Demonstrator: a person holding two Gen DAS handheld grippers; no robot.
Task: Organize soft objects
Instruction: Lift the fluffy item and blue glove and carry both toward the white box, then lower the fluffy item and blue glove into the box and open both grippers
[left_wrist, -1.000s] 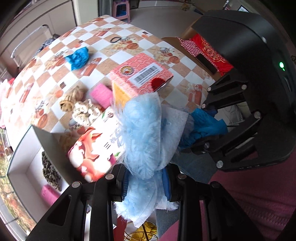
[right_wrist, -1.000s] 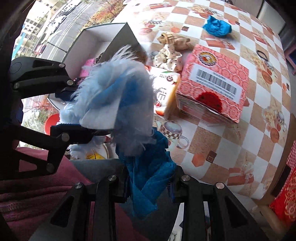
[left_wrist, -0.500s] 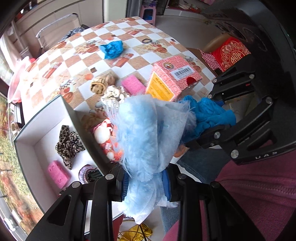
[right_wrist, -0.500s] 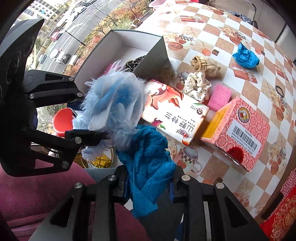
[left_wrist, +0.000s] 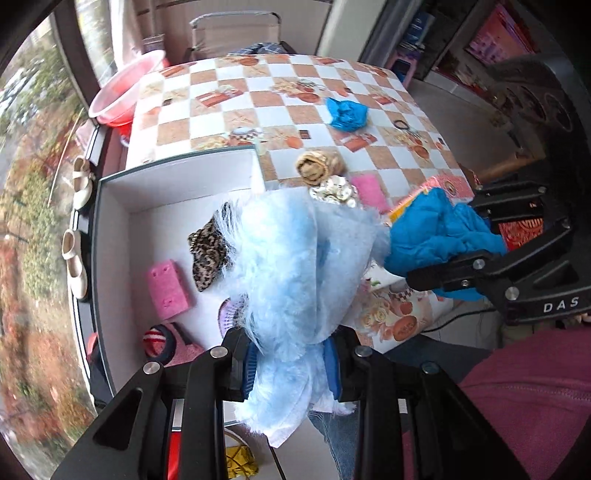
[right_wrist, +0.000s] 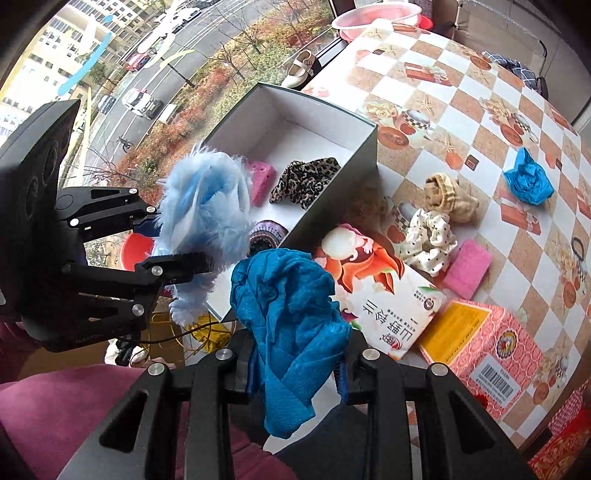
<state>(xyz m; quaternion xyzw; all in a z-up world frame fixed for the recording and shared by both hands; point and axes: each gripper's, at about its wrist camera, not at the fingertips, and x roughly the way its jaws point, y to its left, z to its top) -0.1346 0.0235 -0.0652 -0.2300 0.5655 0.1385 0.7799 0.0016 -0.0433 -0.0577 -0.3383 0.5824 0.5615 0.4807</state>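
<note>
Fluffy pale-blue cloth (left_wrist: 291, 273), clamped in the left gripper (left_wrist: 291, 365) fingers, now swings from over the cartons to above the white box's (left_wrist: 110, 236) near end, while the right gripper (right_wrist: 297, 363) stays clamped on the teal cloth (right_wrist: 291, 310) alongside, so a drop-in looks imminent.

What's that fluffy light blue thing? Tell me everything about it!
The fluffy light blue thing looks like soft, long-haired fake fur with a thin white backing. It is bunched up, and the left gripper is shut on its lower part, holding it in the air over the near edge of the white box. Nothing else clearly touches it.
</note>
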